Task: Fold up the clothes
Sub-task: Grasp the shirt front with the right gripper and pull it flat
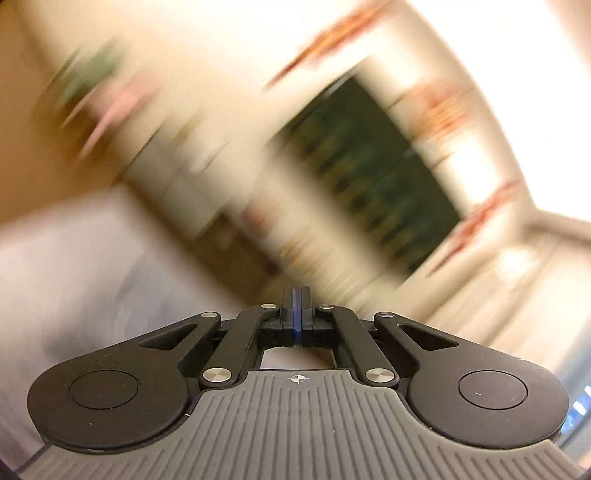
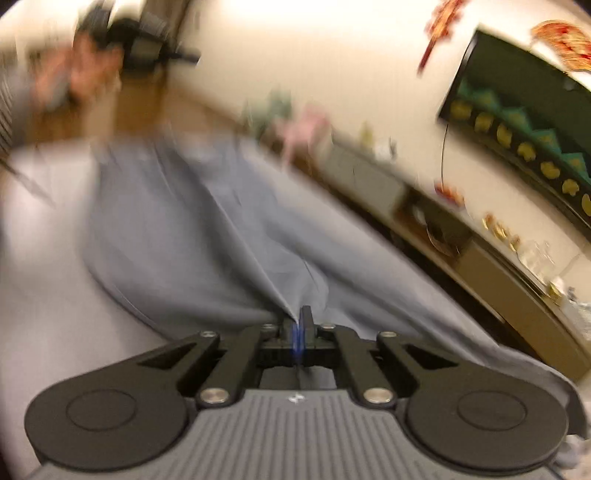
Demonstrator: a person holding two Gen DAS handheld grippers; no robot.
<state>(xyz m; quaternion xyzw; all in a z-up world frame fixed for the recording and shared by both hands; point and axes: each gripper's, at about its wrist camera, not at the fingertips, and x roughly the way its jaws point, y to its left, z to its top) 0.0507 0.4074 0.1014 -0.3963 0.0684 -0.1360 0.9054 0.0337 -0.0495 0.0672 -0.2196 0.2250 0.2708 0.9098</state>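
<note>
A grey-blue garment (image 2: 177, 229) lies spread over a pale surface (image 2: 40, 258) in the right wrist view. My right gripper (image 2: 297, 317) is shut on a fold of this garment, and the cloth runs taut from the jaws toward the far left. My left gripper (image 1: 296, 295) is shut with nothing between its fingers, raised and pointing at the room. It also shows at the far upper left of the right wrist view (image 2: 147, 40), held in a hand. The left wrist view is badly blurred; a pale cloth area (image 1: 74, 266) fills its lower left.
A low cabinet (image 2: 491, 269) with small objects runs along the wall at right. A dark framed picture (image 2: 535, 140) hangs above it, also in the left wrist view (image 1: 369, 173). Red decorations (image 2: 443, 22) hang on the wall. Wooden floor (image 2: 140, 110) lies beyond the surface.
</note>
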